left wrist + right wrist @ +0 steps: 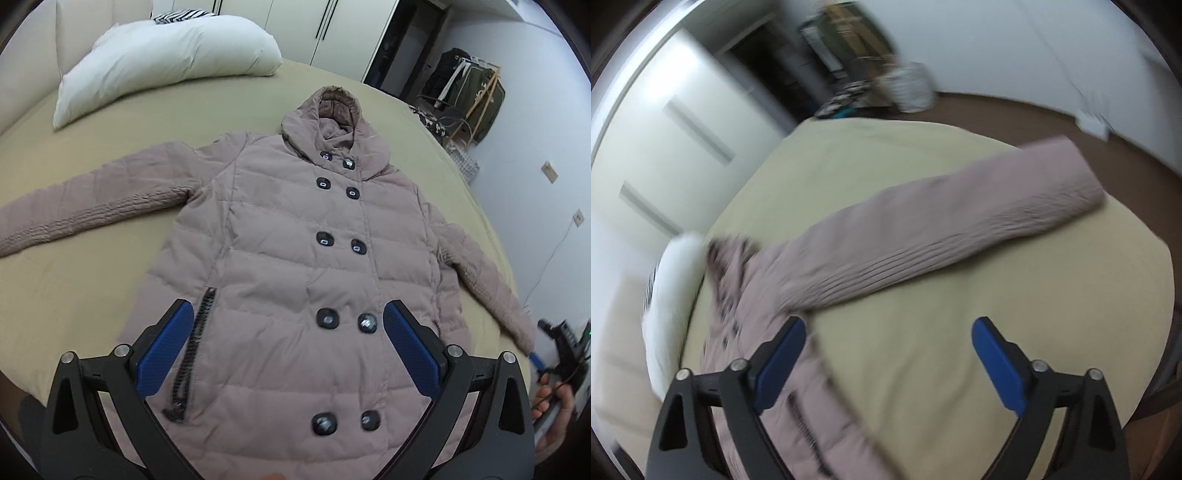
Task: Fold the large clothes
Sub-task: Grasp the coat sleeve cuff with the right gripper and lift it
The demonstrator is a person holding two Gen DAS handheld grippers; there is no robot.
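item: padded coat (295,266), dusty pink, hooded, double-breasted. lies flat and face up on a bed (74,280) with an olive-tan cover, hood (334,122) toward the far end, hem toward the camera. both sleeves spread outward; one sleeve (74,206) runs to the left edge of the left wrist view, the other (491,284) angles down toward the right edge of the bed. dark buttons (327,317) in two columns, five pairs, all apparently fastened. a dark pocket zip (192,350) runs down the lower left of the front panel.

item: left gripper (288,354), black frame, blue pads. jaws spread wide, nothing between them. it hangs above the lower front of the coat, hem end; the left pad (166,354) shows over the pocket zip and the right pad (410,350) over the coat's other side, with the fourth pair of buttons framed between. contact with the fabric cannot be told.

item: right gripper (888,362), same build. jaws spread wide, holding nothing. view is motion-blurred. it sits over bare bed cover (923,332) just beside the coat's side edge; the outstretched sleeve (960,225) lies ahead of it, crossing from lower left to upper right, well apart from the pads. the left pad (779,362) overlaps the coat body (812,424) in view.

surroundings: white pillow (166,55) at the head of the bed; pale wardrobe doors (295,22); a rack of dark clothing (465,92) by the wall.
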